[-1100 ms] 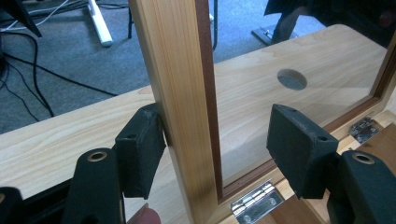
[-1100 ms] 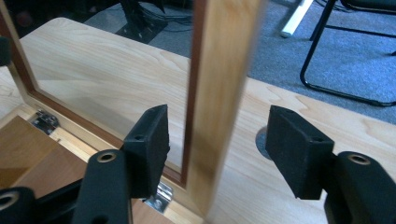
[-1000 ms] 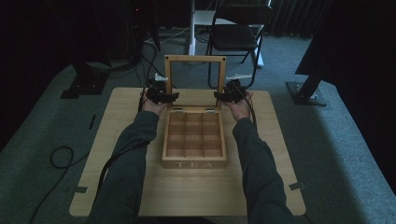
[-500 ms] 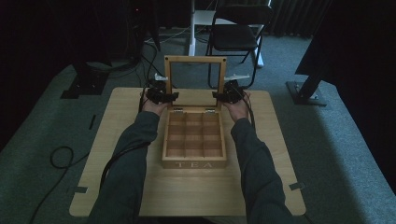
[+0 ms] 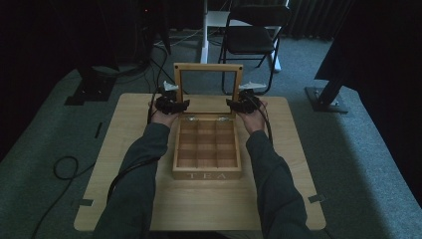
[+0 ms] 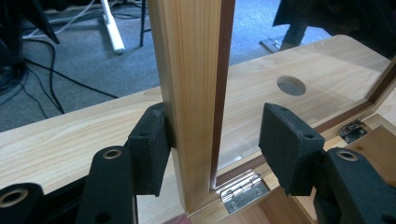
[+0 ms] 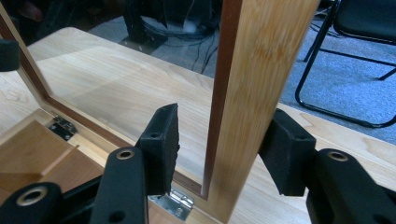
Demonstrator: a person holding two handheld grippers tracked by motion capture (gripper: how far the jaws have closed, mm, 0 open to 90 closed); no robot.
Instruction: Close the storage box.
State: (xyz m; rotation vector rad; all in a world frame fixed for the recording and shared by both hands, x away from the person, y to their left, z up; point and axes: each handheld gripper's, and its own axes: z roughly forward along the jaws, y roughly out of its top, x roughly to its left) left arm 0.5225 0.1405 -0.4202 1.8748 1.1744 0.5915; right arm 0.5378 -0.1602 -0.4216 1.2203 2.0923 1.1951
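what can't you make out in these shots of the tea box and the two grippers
- High view: the jaws of the left gripper and right gripper are too small and dark to read.
- Left gripper view: the lid runs off the top edge.
- Right gripper view: the lid post is blurred; whether the pads touch it is unclear.
- High view: the box compartments are too dim to check for contents.

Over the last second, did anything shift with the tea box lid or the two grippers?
Nothing visibly changed. The left gripper and right gripper stay at the lower corners of the upright lid, jaws open around its side rails, one pad of each against the wood. The tea box sits where it was on the table.
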